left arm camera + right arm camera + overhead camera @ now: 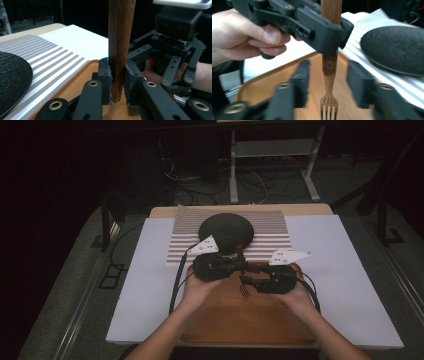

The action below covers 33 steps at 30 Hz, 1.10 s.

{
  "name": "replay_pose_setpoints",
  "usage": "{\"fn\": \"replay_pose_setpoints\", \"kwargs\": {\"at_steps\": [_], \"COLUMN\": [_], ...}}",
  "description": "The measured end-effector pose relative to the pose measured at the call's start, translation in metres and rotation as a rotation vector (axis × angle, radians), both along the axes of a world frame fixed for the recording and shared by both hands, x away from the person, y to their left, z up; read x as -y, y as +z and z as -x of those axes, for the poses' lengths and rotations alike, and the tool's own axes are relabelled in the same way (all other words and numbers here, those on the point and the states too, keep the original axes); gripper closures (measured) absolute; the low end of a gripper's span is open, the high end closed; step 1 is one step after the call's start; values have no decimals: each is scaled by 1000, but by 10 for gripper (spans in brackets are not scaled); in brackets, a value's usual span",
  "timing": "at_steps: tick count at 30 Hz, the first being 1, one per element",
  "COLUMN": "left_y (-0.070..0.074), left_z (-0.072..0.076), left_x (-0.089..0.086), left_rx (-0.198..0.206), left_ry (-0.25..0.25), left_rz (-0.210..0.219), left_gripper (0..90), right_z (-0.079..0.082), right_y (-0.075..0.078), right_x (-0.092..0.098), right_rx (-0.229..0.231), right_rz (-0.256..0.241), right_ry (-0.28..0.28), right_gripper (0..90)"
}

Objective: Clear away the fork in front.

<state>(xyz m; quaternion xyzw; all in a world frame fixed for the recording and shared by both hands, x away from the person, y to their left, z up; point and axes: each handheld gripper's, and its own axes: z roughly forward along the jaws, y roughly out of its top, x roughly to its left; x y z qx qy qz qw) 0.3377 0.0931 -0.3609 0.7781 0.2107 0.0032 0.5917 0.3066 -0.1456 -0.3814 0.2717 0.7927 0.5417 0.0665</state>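
Note:
A fork with a dark wooden handle (121,37) hangs upright, tines (328,105) down, over the wooden tray (250,320). My left gripper (117,80) is shut on the handle, with the pads pressed on both sides. In the high view the left gripper (241,266) sits just left of the right gripper (252,281), and the fork (244,290) dangles between them. My right gripper (330,85) stands open, one jaw on each side of the fork's neck, neither touching it.
A black round plate (227,231) lies on a striped placemat (270,237) behind the tray. A white cover (340,270) spreads over the table on both sides. Table legs and cables stand on the floor beyond the far edge.

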Motion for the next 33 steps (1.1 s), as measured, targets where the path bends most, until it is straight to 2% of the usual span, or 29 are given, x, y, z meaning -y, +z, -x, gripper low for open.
{"fn": "replay_pose_setpoints", "kwargs": {"at_steps": [1,3,4,5,8,9,13,15,18,23,33], "left_y": [0,0,1,1,1,1,2,2,2,5,9], "left_z": [-1,-2,-3,-4,-7,-8,-10,-11,-11,-10,-2], "left_x": [-1,-4,-6,-9,-15,-17,-26,-33,-39,-58,-90], "left_rx": [-2,1,-11,-13,-14,-17,-1,5,0,2,-8], "left_ry": [3,8,14,15,18,19,9,-9,-24,-33,-27], "left_rz": [-3,-7,-3,0,1,5,3,-8,-3,-12,-22], "left_gripper": [775,782,786,801,808,808,806,804,803,801,800], "right_z": [-1,-1,-1,0,-1,0,0,2,4,11,30], "right_y": [-1,-5,-6,-10,-13,-15,-18,-23,-26,-35,-47], "right_x": [1,4,5,8,14,21,33,49,58,82,113], "right_rx": [-9,5,8,29,25,25,24,32,33,8,-8], "right_rz": [-8,-22,-20,-2,7,14,41,70,92,121,122], "right_ry": [7,6,-1,-36,-43,-63,-97,-130,-152,-189,-237], "right_gripper": [416,322,276,215,170,144,137,132,129,79,25]}}
